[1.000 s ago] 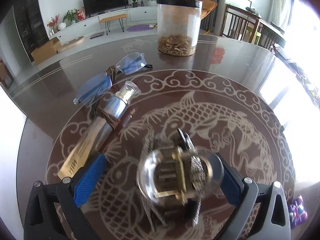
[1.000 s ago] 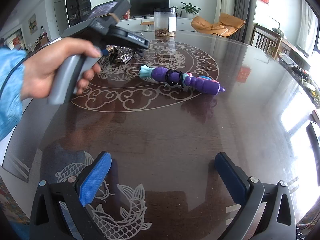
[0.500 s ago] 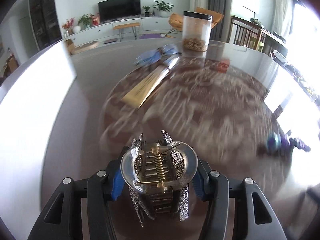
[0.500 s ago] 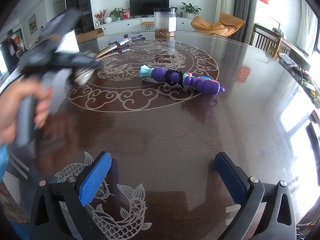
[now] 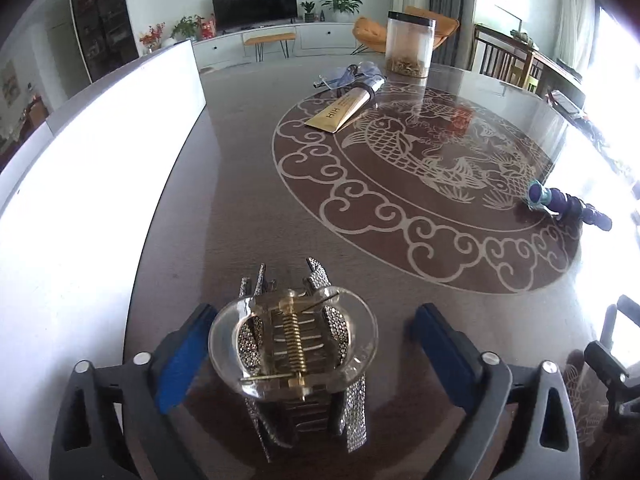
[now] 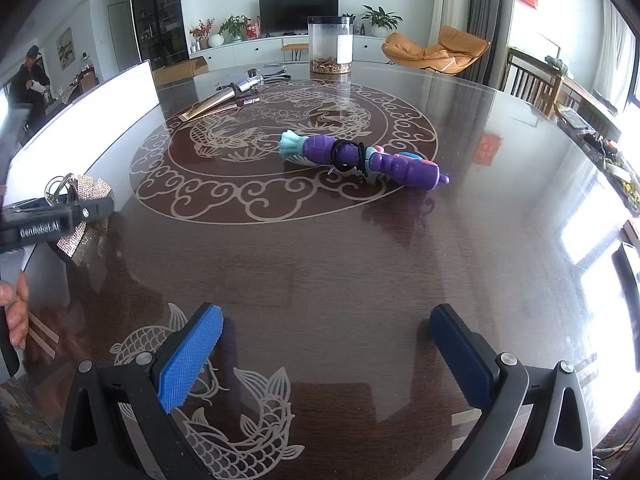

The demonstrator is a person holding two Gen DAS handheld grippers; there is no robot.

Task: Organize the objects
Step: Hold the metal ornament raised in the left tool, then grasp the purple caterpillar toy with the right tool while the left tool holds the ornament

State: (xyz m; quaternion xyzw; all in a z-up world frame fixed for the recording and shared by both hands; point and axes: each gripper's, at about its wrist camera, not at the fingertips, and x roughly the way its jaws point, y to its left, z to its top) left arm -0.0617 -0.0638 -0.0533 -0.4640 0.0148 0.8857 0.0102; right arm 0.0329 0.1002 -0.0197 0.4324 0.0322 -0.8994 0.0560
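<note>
The left tool (image 5: 312,344) has just been opening, its jaws now wide, with the rhinestone hair claw clip (image 5: 294,344) between them near the counter (image 5: 240,200) edge, seemingly free of both pads. The right tool (image 6: 324,354) gapes empty; the purple toy (image 6: 360,158) lies well ahead.

Both wrist cameras looked steeply down along their fingers from close above the round table (image 6: 500,208), sharing its carved medallion, the far jar (image 5: 410,49) and purple toy (image 6: 362,160).
</note>
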